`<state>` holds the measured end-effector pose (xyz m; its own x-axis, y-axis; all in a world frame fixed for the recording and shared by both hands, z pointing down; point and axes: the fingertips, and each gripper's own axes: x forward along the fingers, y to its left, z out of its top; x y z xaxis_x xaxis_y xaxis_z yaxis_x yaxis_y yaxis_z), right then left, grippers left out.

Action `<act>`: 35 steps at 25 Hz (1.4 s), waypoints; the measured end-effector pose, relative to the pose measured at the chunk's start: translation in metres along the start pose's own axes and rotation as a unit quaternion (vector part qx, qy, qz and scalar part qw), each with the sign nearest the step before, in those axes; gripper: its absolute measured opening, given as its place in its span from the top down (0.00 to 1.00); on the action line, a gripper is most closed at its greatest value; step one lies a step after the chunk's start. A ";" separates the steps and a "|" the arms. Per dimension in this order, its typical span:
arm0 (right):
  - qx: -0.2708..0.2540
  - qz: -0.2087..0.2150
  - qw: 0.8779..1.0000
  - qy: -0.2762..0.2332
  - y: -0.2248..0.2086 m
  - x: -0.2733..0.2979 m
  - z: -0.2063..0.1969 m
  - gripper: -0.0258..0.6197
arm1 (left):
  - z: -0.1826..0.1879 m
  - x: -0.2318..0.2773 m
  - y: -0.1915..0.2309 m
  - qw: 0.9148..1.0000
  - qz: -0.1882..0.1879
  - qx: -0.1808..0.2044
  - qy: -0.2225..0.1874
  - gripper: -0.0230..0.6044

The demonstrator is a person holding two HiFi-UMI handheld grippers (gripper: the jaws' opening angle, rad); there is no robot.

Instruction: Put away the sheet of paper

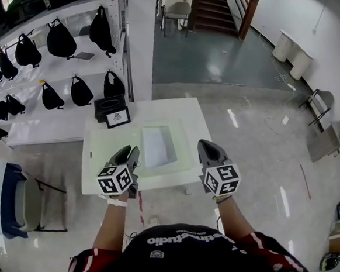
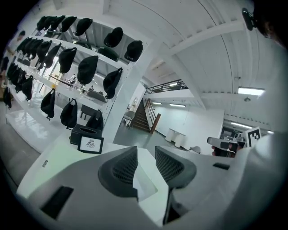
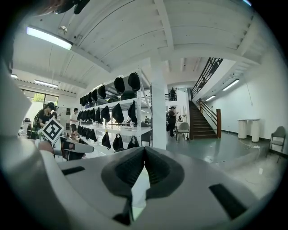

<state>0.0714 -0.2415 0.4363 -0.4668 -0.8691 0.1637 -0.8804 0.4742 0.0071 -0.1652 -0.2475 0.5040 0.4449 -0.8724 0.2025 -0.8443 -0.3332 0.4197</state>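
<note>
**Sheet of paper lies on the table, both grippers free**

Sheet of paper [image 1: 158, 146] rests flat near the middle of the white table [image 1: 101, 161], on a pale green rectangle a little bigger than the sheet; I cannot tell what this rectangle is. Nothing touches the sheet.

In the head view, the left gripper [image 1: 129, 154] is at 7 o'clock from the sheet, over the near edge of the table. Its jaws stand apart with a clear gap, and nothing is between them; the sheet shows through the gap, further away. The right gripper [image 1: 208, 149] is at 5 o'clock from the sheet, also at the near edge. Its jaws are pressed together at the tips and grasp nothing.

At 11 o'clock from the sheet, on the far side of the table, stands a black box [image 1: 109, 105] with a small framed card [image 1: 117, 117] just before it. Beyond the table, at 10 o'clock, white shelves [image 1: 48, 83] carry many black bags [image 1: 60, 40].
</note>
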 end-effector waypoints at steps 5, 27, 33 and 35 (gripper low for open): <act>0.011 0.008 1.000 -0.010 -0.012 -0.018 0.009 0.97 | 0.010 -0.027 -0.012 0.999 0.022 0.016 -0.032 0.77; 0.037 -0.008 0.997 -0.068 -0.038 -0.088 0.032 0.97 | 0.074 -0.084 -0.118 0.983 0.010 0.122 -0.137 0.85; 0.023 -0.005 0.997 -0.074 -0.032 -0.090 0.041 0.97 | 0.078 -0.090 -0.119 0.977 0.036 0.145 -0.151 0.90; 0.019 -0.004 0.997 -0.077 -0.031 -0.090 0.043 0.97 | 0.077 -0.093 -0.115 0.977 0.042 0.140 -0.156 0.92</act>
<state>0.1374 -0.1838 0.3788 -0.4636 -0.8860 0.0104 -0.8858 0.4632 -0.0300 -0.1321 -0.1558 0.3687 0.2950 -0.9528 -0.0718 -0.9419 -0.3027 0.1459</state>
